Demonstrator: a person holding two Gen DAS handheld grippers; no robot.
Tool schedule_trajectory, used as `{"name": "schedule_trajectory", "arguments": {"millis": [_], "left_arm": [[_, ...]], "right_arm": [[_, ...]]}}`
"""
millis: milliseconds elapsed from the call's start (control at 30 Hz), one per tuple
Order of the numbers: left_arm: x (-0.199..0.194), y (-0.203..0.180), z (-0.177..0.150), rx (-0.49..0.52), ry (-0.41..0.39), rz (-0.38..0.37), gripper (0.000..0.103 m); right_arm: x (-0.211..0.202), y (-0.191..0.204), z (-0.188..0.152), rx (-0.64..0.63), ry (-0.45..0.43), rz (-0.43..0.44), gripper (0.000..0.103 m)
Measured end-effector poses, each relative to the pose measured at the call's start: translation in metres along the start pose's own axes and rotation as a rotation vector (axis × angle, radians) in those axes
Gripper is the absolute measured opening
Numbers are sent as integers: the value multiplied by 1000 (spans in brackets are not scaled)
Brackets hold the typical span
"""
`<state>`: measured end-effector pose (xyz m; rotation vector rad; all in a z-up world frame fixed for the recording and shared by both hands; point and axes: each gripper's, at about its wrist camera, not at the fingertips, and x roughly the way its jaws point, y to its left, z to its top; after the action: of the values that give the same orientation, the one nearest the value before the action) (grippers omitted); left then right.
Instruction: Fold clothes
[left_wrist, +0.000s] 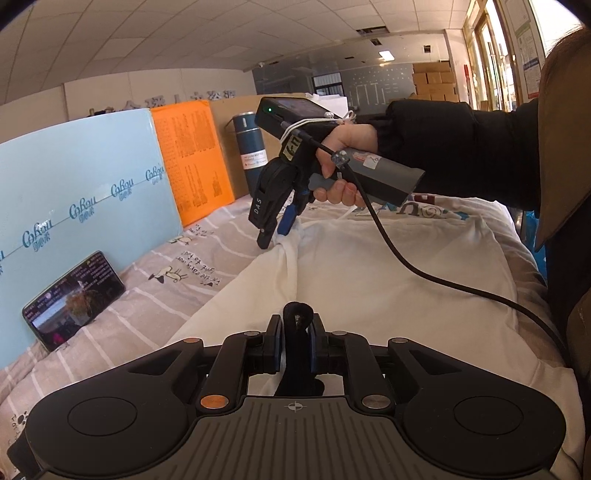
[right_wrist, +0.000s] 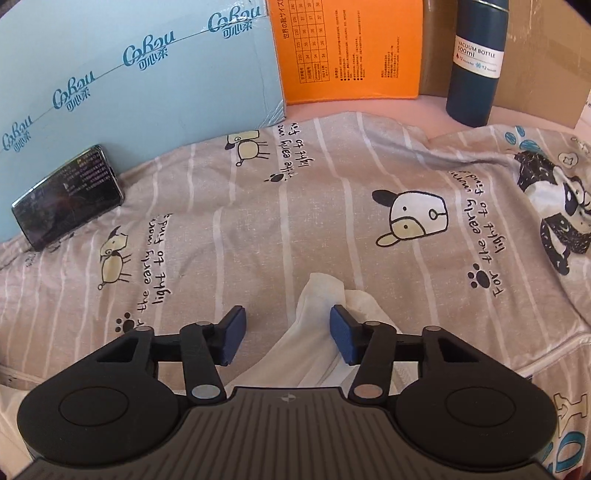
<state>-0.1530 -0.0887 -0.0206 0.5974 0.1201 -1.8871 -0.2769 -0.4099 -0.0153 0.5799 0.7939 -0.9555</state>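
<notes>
A white T-shirt (left_wrist: 388, 266) lies spread on the bed. My left gripper (left_wrist: 295, 349) is shut on the shirt's dark neck trim (left_wrist: 297, 321) at the near edge. My right gripper (left_wrist: 275, 236) points down at a bunched corner of the same shirt (left_wrist: 286, 254). In the right wrist view that gripper (right_wrist: 288, 332) is open, and the white shirt corner (right_wrist: 321, 314) lies between its blue pads (right_wrist: 341, 334), loose.
A striped cartoon bedsheet (right_wrist: 258, 206) covers the bed. At the back stand a light blue box (left_wrist: 74, 192), an orange box (left_wrist: 192, 162), a cardboard box and a dark blue vacuum bottle (right_wrist: 476, 62). A phone (left_wrist: 74, 299) leans on the blue box. A printed garment (right_wrist: 554, 206) lies right.
</notes>
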Motion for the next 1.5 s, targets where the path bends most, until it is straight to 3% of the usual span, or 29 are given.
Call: {"name": "schedule_trajectory", "arguments": {"millis": [67, 133, 233, 433, 767, 967, 1067, 1100, 1133, 1167, 1233, 1333, 1367, 1433, 1500], "left_arm": [[0, 2, 0, -12, -1, 11, 14], [0, 4, 0, -27, -4, 27, 13], [0, 13, 3, -37, -12, 84, 9], [-1, 45, 20, -38, -45, 158, 9], [-22, 66, 29, -54, -129, 20, 9], [-13, 56, 23, -40, -73, -92, 10], [-14, 53, 13, -98, -48, -115, 19], [-16, 53, 9, -120, -44, -118, 23], [-24, 54, 4, -151, -59, -106, 34], [-33, 55, -1, -186, -76, -91, 40], [-52, 64, -9, -282, -118, -25, 44], [-74, 86, -23, -504, -150, 148, 57], [-75, 97, -27, -597, -141, 180, 57], [-70, 115, -35, -747, -111, 211, 57], [-56, 128, -39, -853, -78, 193, 57]], "right_arm": [[-1, -5, -5, -6, -28, -22, 14], [-3, -18, -8, 36, -48, -2, 6], [-9, -39, -8, 156, -82, 75, 5], [-22, -57, 1, 343, -250, 252, 4], [-73, -99, -84, 568, -422, 318, 5], [-75, -110, -133, 619, -345, 262, 5], [-75, -114, -138, 596, -318, 232, 10], [-77, -116, -138, 585, -316, 226, 16], [-80, -118, -137, 576, -326, 226, 25], [-85, -121, -137, 569, -342, 223, 43], [-91, -126, -131, 547, -376, 214, 49], [-92, -132, -117, 523, -386, 233, 58], [-87, -134, -110, 513, -366, 258, 63], [-73, -135, -96, 490, -317, 290, 65], [-57, -134, -83, 475, -250, 308, 66]]}}
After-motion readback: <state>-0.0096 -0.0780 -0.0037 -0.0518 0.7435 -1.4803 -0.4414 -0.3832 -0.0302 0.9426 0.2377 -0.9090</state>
